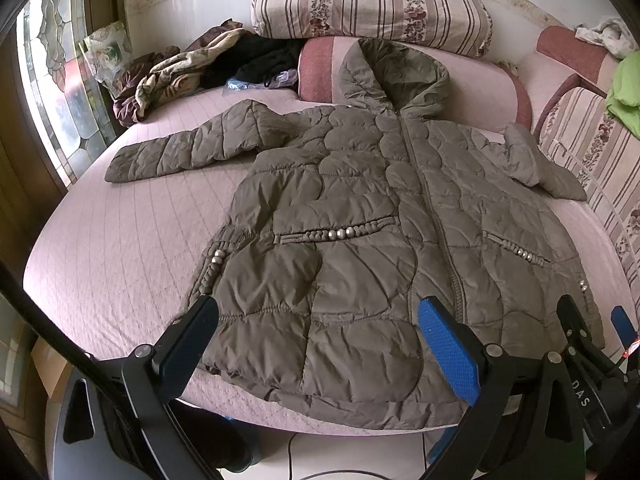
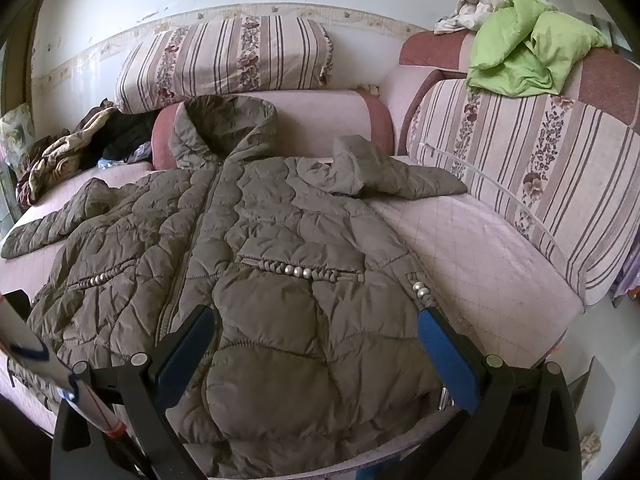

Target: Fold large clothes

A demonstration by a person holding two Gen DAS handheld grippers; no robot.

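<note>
An olive-brown quilted hooded jacket lies front up and zipped on a pink quilted bed. Its hood rests against a pink bolster, and both sleeves lie out to the sides. My left gripper is open above the jacket's left hem half, holding nothing. My right gripper is open above the right hem half, also empty. The jacket fills the middle of the right wrist view. The right gripper's fingers show at the left wrist view's right edge.
A striped floral pillow sits behind the pink bolster. Crumpled dark and patterned clothes lie at the bed's far left. A striped cushion with a green garment flanks the right side. A stained-glass window is on the left.
</note>
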